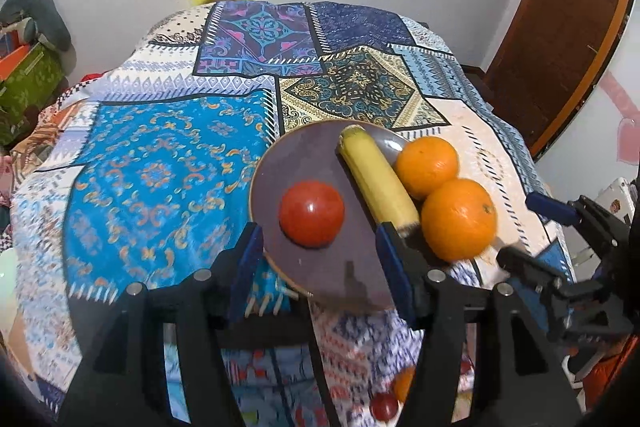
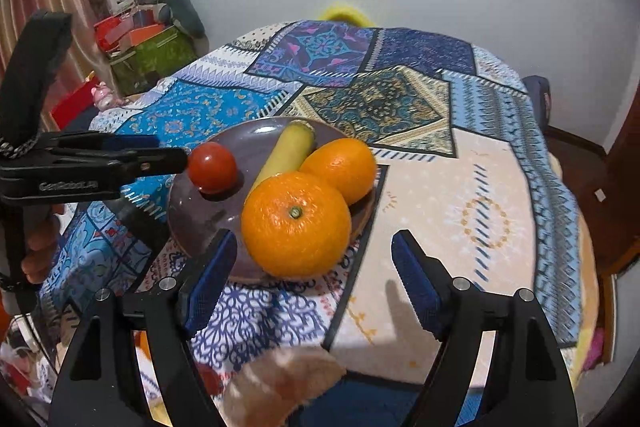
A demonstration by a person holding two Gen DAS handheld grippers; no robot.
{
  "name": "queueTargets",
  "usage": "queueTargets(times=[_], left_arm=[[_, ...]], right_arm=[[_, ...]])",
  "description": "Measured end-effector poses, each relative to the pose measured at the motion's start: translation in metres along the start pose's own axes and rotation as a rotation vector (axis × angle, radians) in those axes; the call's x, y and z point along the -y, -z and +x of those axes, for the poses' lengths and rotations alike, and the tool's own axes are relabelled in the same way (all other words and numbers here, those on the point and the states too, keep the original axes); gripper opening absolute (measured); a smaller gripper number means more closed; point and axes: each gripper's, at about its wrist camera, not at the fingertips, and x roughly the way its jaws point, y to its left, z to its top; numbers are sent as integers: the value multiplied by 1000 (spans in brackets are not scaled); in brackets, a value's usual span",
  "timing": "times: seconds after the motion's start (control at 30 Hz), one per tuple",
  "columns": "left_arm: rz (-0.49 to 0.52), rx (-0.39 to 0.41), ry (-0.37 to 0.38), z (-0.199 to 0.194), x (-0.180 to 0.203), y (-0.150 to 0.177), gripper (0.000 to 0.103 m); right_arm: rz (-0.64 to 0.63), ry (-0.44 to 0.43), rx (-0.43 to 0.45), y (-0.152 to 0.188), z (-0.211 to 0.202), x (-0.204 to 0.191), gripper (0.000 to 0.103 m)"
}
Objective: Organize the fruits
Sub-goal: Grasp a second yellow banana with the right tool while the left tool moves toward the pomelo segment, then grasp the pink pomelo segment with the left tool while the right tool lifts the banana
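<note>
Four fruits sit on one round brown plate (image 1: 280, 163), which rests on a worktop covered by a patchwork cloth of blue, cream and purple printed panels (image 1: 160, 163).

Largest is the near round orange with the green stem scar (image 2: 296, 223), at about 5 o'clock on the plate in the right wrist view, overhanging the rim. It looks firm and fairly heavy, with a pebbled skin that should grip well; a hold across its widest girth seems safest, since a round body can roll out of a shallow pinch. The second round orange (image 2: 342, 167) lies at 2 o'clock, touching the first, and should handle the same.

Next, the stubby yellow banana (image 1: 378, 179) lies diagonally between the oranges and the plate's middle. It is probably soft under a smooth skin, so it would bruise under a hard squeeze; mid-length across its narrow side is the likely hold.

Smallest is the glossy red tomato (image 1: 312, 213), at 9 o'clock in the right wrist view. It looks slick and the most fragile, calling for light pressure across its equator.

Both tools are empty. The left gripper (image 1: 318, 241) has its jaws spread, framing the tomato from the near side. The right gripper (image 2: 314, 247) also stands wide apart, its jaws flanking the near orange without touching it.
</note>
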Motion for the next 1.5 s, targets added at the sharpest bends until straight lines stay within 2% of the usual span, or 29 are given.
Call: queueTargets(times=[0.27, 0.47, 0.57, 0.77, 0.93, 1.07, 1.1, 1.17, 1.2, 1.23, 1.4, 1.5], left_arm=[[24, 2, 6, -47, 14, 35, 63], [22, -14, 12, -70, 22, 65, 64], [18, -16, 19, -76, 26, 77, 67], [23, -52, 17, -81, 27, 99, 68], [22, -81, 11, -81, 23, 116, 68], [4, -105, 19, -76, 21, 123, 68], [-1, -110, 23, -74, 21, 124, 68], [1, -113, 27, -72, 23, 125, 68], [4, -112, 29, -72, 24, 125, 68], [7, -110, 30, -72, 25, 125, 68], [21, -97, 36, -74, 30, 124, 68], [23, -98, 45, -73, 30, 124, 68]], right_arm=[[-35, 48, 14, 21, -51, -10, 77], [-57, 37, -5, 50, -73, -26, 79], [-54, 35, -38, 68, -73, -32, 82], [-57, 10, -146, 107, -59, -37, 82], [-39, -9, -200, 120, -48, -34, 81], [-67, -28, -199, 120, -41, -40, 81], [-72, -31, -195, 119, -40, -42, 80], [-87, -56, -188, 118, -39, -46, 69], [-88, -86, -190, 117, -39, -47, 57], [-87, -115, -194, 117, -39, -48, 54], [-106, -102, -190, 123, -49, -49, 43], [-88, -92, -201, 129, -58, -41, 41]])
